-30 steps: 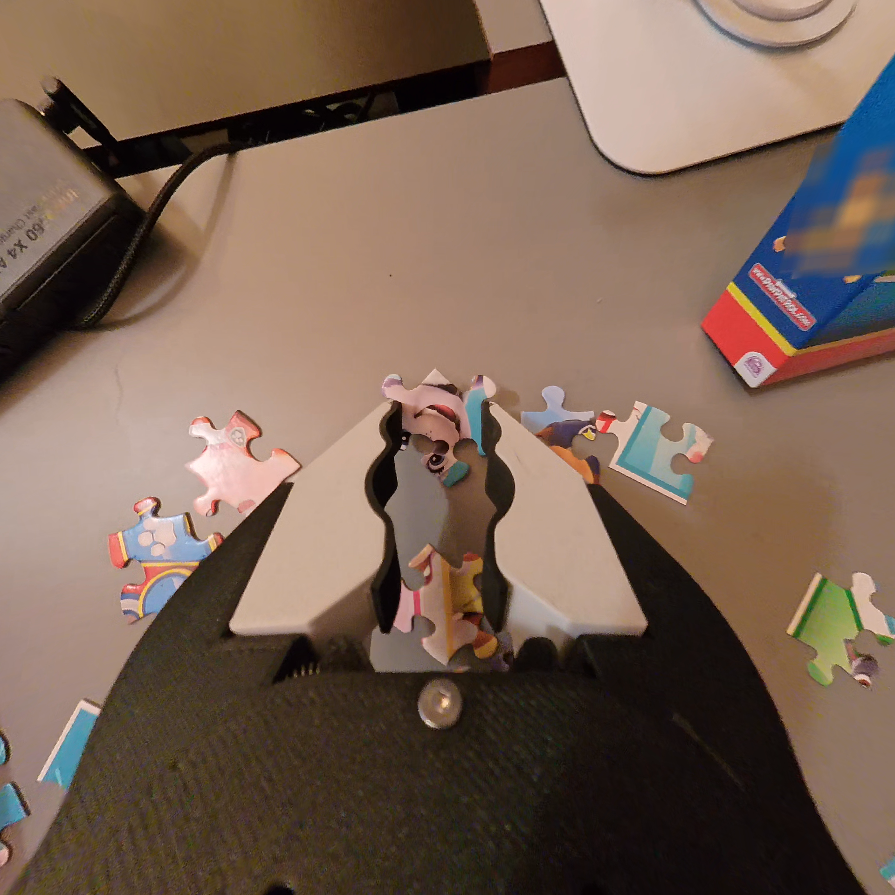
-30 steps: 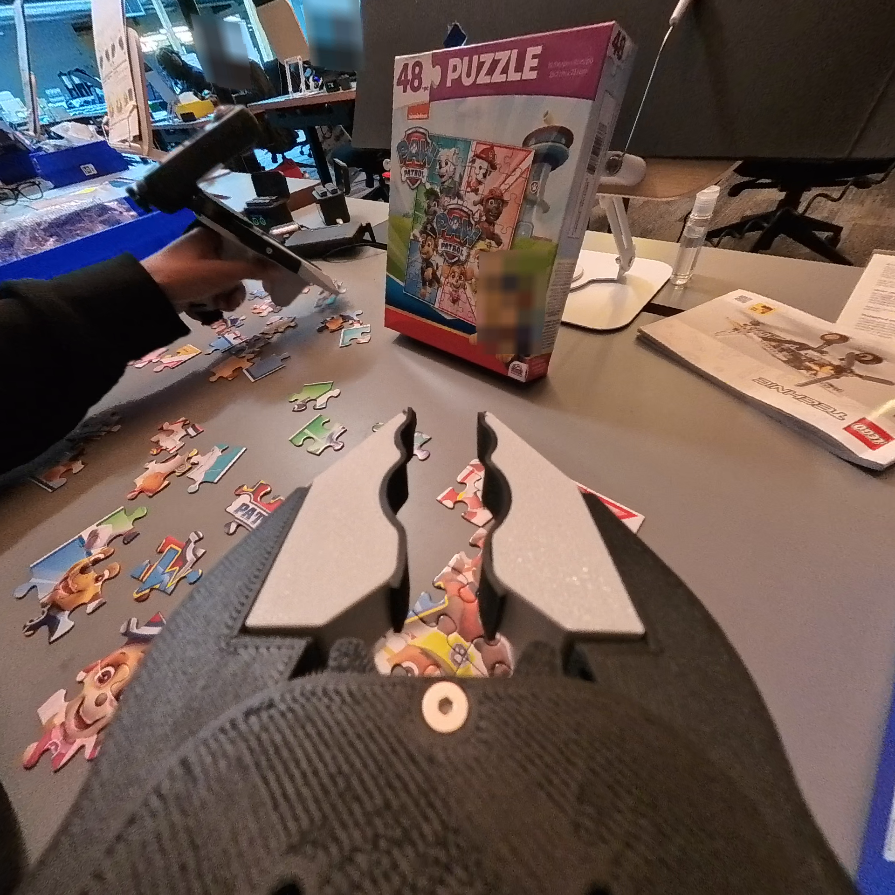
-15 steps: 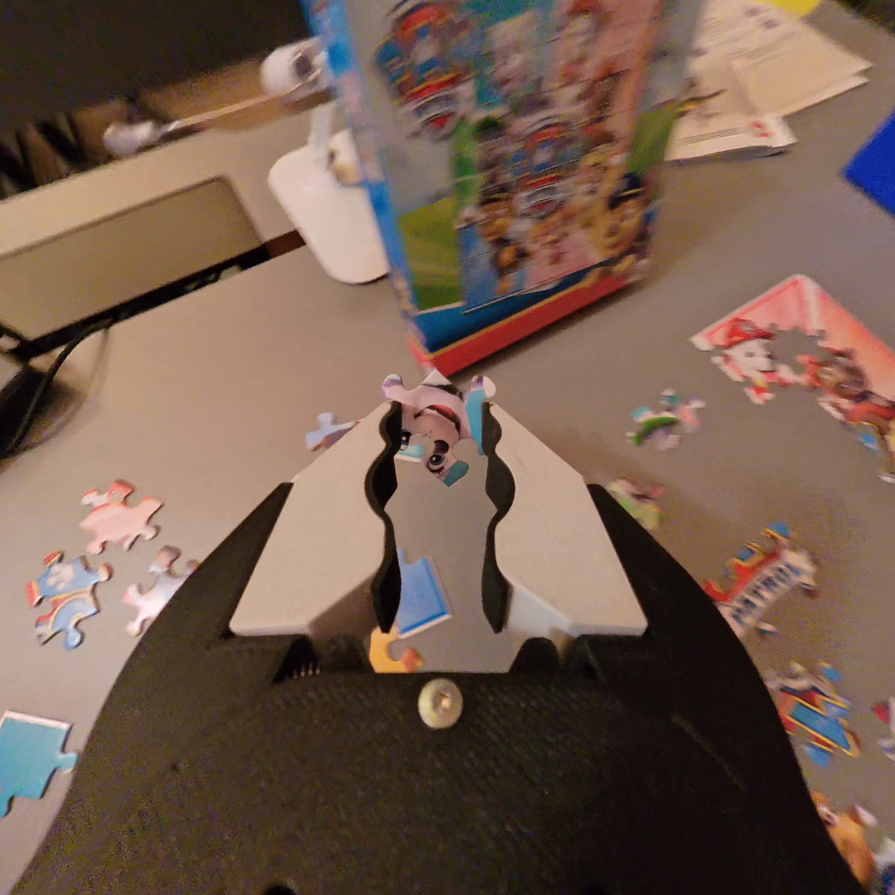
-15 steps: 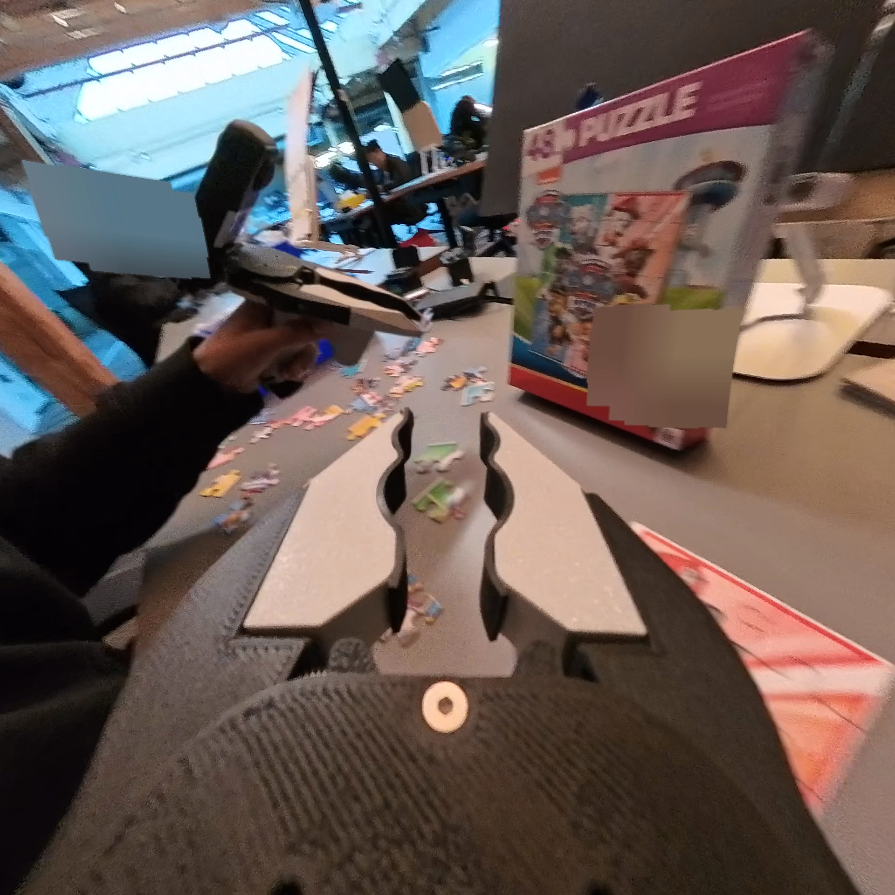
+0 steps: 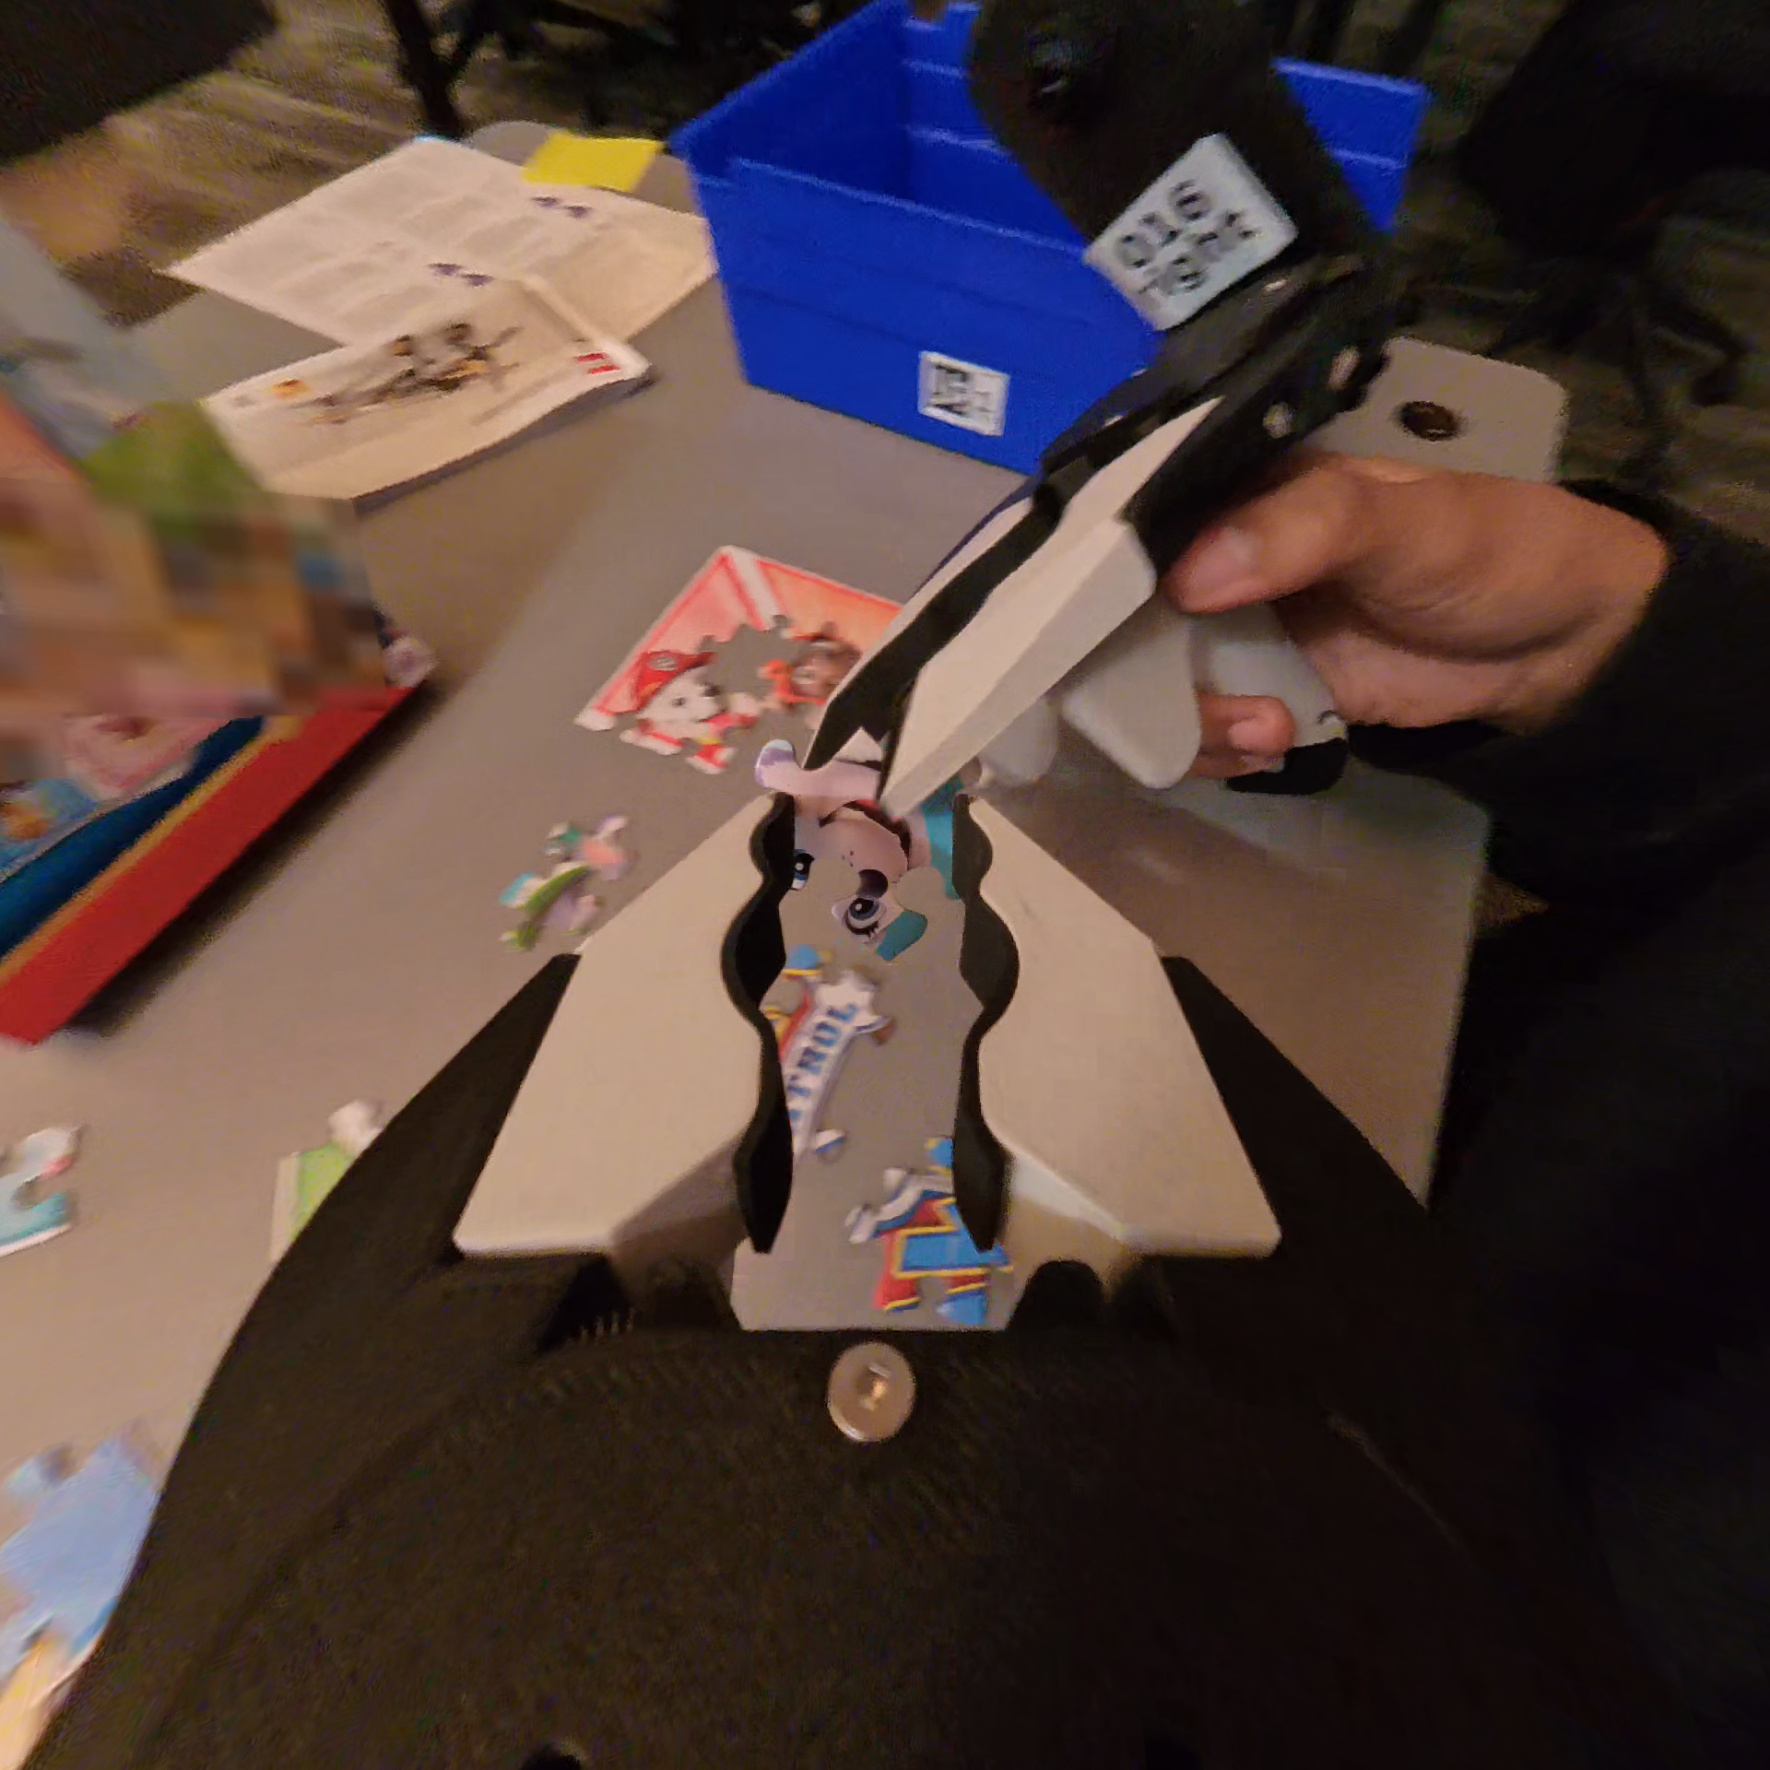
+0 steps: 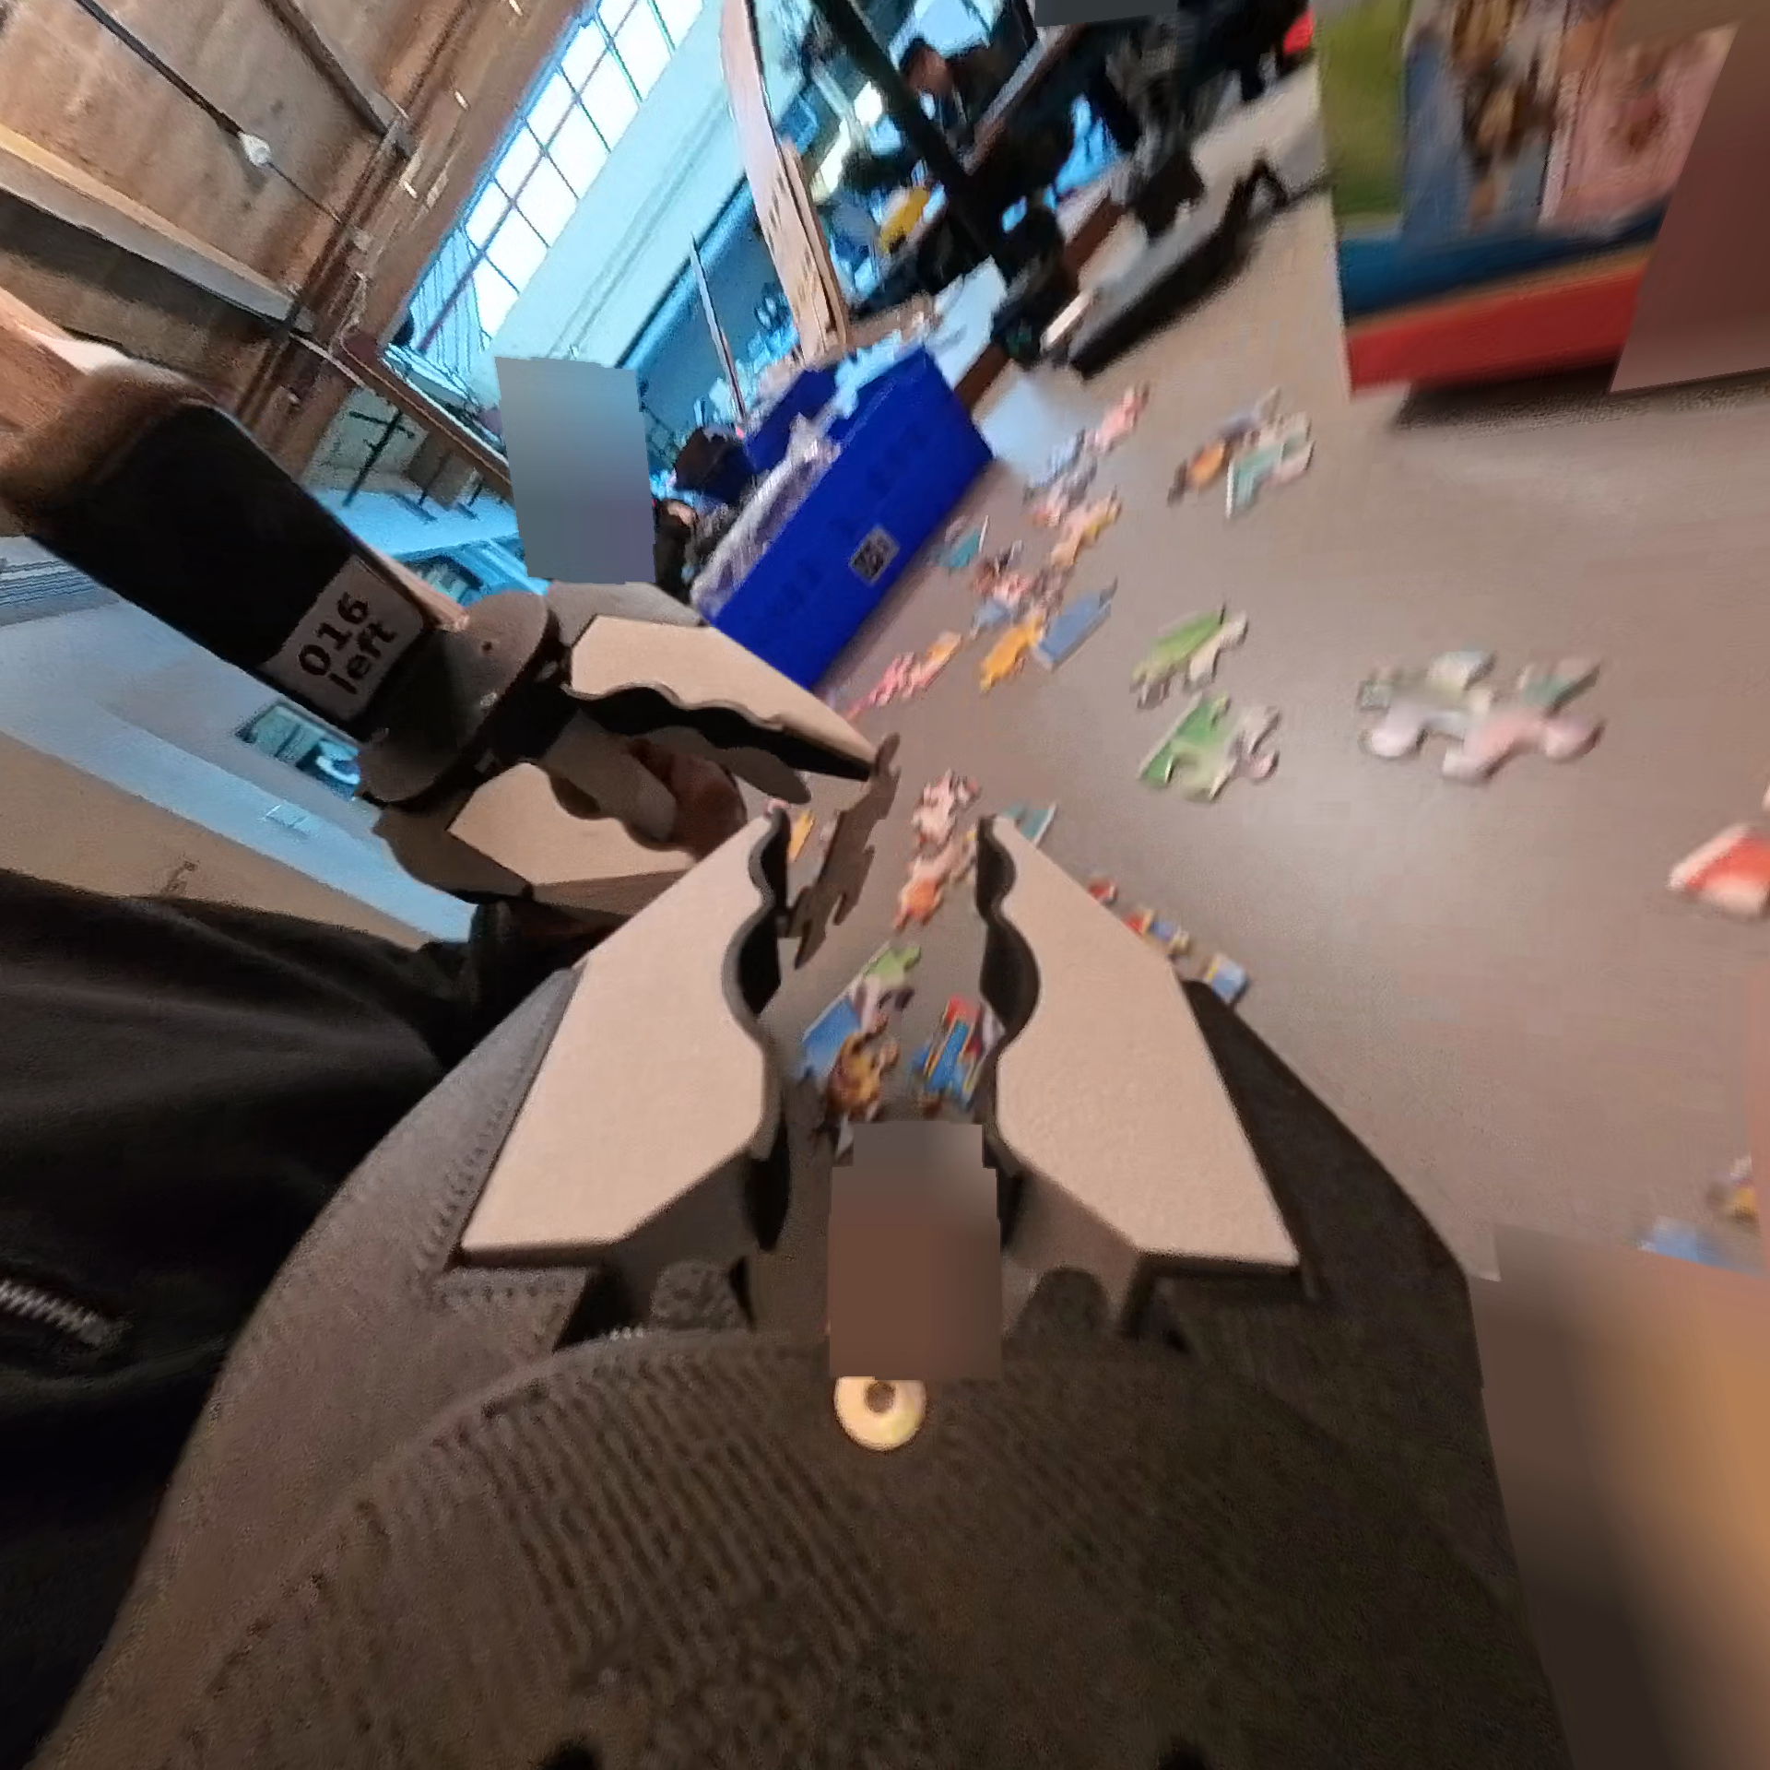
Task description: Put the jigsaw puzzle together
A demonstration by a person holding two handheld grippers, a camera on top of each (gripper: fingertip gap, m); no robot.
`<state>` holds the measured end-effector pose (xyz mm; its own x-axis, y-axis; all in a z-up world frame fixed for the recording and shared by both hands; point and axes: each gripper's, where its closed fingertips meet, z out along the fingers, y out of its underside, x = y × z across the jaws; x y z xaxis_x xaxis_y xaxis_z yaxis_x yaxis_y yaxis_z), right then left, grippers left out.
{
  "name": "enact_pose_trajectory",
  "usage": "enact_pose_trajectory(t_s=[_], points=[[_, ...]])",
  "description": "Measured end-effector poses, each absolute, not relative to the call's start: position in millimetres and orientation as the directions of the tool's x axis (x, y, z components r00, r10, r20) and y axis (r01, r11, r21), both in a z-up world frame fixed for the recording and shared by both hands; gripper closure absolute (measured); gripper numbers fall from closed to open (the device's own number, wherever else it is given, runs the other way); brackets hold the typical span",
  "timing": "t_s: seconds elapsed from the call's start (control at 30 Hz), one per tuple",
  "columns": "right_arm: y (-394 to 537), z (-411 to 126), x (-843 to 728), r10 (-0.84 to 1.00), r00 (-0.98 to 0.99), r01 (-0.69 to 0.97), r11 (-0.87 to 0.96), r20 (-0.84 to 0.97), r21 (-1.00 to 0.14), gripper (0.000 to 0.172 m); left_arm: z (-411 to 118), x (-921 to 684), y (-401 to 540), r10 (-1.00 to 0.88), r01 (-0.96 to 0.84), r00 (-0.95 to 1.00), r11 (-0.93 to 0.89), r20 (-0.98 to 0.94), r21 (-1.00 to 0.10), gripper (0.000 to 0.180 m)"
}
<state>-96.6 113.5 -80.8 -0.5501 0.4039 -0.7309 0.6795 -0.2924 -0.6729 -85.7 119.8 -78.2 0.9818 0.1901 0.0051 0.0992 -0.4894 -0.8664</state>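
Left wrist view: left tongs [image 5: 867, 814] pinch a dog-face puzzle piece [image 5: 852, 852] at the tips, up off the grey bench [image 5: 402, 958]. Right tongs [image 5: 862, 757] straddle its top edge. Right wrist view: right tongs [image 6: 876, 843] gape open, with that piece [image 6: 843, 862] between them.

Two tongs [image 5: 867, 824]; one blue bin [image 5: 891, 249]; one booklet [image 5: 431, 297]

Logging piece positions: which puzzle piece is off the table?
The white puppy-face piece, pinched at the left gripper's fingertips; the right gripper straddles its top edge. All others lie flat.
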Motion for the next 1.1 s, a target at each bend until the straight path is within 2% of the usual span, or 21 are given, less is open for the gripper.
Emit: enact_pose_trajectory(t_s=[0.03, 0.1, 0.3, 0.47, 0.53, 0.63, 0.7, 0.8, 0.97, 1.1], points=[[112.3, -87.3, -86.3, 0.392, -0.536, 0.707, -0.276, -0.748, -0.651, 0.143, -83.1, -74.9, 124.3, 0.154, 0.097, 0.988, -0.493, 0.023, -0.864, 0.149], [114.7, -94.0, -67.0, 0.376, -0.516, 0.731, -0.275, -0.769, -0.625, 0.172, -92.8, -57.9, 131.4, 0.106, 0.088, 0.994, -0.507, 0.040, -0.858, 0.153], [171.7, -103.2, -22.8, 0.500, -0.363, 0.691, -0.421, -0.786, -0.587, 0.172, -101.2, -33.4, 138.4, 0.092, 0.148, 0.989, -0.478, 0.118, -0.866, 0.150], [228.2, -132.9, 6.7, 0.752, -0.138, 0.618, -0.443, -0.644, -0.649, 0.172, -108.8, -39.5, 128.9, 0.160, 0.200, 0.977, -0.465, 0.140, -0.863, 0.149], [231.0, -139.3, 9.4, 0.759, -0.078, 0.585, -0.490, -0.646, -0.646, 0.172, -109.4, -56.6, 117.8, 0.242, 0.199, 0.966, -0.461, 0.093, -0.865, 0.150], [222.3, -147.7, 3.1, 0.720, -0.008, 0.524, -0.588, -0.694, -0.616, 0.172, -100.9, -119.2, 68.1, 0.506, 0.181, 0.858, -0.463, -0.091, -0.867, 0.159], [219.7, -159.1, -0.7, 0.729, 0.050, 0.508, -0.607, -0.683, -0.610, 0.172, -90.6, -135.1, 40.1, 0.585, 0.246, 0.810, -0.388, -0.031, -0.888, 0.158], [218.2, -169.1, 0.7, 0.743, 0.066, 0.553, -0.583, -0.667, -0.595, 0.172, -79.6, -131.4, 16.1, 0.599, 0.342, 0.791, -0.259, 0.128, -0.903, 0.156], [230.4, -170.5, 15.5, 0.805, 0.041, 0.603, -0.493, -0.593, -0.628, 0.159, -81.1, -127.1, -25.7, 0.689, 0.328, 0.722, -0.258, 0.065, -0.909, 0.157], [243.4, -160.9, 26.7, 0.889, -0.005, 0.596, -0.366, -0.458, -0.715, 0.147, -78.1, -115.6, -37.3, 0.689, 0.328, 0.718, -0.219, 0.092, -0.919, 0.157]])
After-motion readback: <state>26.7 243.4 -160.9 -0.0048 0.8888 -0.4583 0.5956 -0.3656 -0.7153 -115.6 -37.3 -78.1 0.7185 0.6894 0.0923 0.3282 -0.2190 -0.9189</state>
